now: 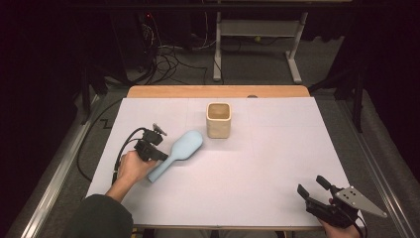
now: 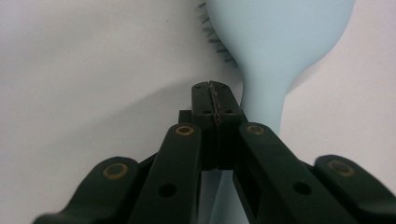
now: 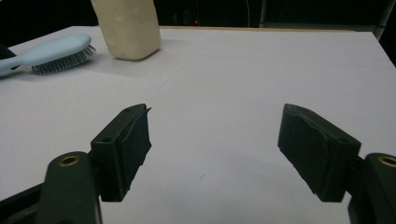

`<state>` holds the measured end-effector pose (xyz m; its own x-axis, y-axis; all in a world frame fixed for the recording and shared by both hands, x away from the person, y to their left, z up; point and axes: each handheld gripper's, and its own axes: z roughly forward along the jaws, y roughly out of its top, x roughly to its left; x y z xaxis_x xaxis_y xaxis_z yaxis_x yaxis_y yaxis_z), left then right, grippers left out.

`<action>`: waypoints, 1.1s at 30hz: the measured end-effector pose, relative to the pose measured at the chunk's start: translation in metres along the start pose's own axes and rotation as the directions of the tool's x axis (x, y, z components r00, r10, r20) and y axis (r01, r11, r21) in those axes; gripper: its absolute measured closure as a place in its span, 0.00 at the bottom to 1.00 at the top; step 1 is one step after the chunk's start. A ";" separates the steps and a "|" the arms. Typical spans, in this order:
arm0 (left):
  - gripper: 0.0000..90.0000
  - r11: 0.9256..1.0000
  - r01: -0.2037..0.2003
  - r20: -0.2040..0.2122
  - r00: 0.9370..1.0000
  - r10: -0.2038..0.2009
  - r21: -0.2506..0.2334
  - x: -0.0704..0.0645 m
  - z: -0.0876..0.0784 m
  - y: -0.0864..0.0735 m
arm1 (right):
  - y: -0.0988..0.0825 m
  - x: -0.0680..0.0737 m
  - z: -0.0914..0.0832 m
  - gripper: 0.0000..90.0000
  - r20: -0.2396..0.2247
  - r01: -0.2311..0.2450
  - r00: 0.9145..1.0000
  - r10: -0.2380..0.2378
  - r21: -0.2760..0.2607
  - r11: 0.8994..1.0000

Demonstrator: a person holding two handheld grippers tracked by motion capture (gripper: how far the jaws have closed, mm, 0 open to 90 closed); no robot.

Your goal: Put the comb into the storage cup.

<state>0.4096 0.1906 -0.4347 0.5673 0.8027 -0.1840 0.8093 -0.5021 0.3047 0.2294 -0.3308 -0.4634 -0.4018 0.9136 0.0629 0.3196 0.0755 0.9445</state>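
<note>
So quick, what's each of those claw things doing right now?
Left gripper: fingers closed, pressed together beside the blue hairbrush handle, gripping nothing visible.
Right gripper: open, empty.

no text, label, brand, number or sign can be read anywhere in these views.
</note>
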 end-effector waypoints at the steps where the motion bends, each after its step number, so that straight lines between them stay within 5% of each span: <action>1: 1.00 1.000 0.000 0.000 1.000 0.000 0.000 0.000 0.000 0.000 | 0.000 0.000 0.000 0.28 0.000 0.000 1.000 0.000 0.000 1.000; 11: 1.00 1.000 0.010 0.023 1.000 -0.009 -0.023 -0.003 -0.001 -0.007 | 0.000 0.000 0.000 0.28 0.002 -0.001 1.000 0.001 0.000 1.000; 33: 0.94 0.998 0.030 0.003 1.000 -0.030 -0.050 -0.004 -0.007 -0.017 | 0.000 0.000 0.000 0.28 -0.001 -0.001 1.000 0.001 -0.003 1.000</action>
<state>0.3923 0.1981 -0.4325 0.5433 0.8165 -0.1954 0.8172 -0.4610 0.3459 0.2293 -0.3312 -0.4633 -0.4021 0.9133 0.0646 0.3176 0.0729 0.9454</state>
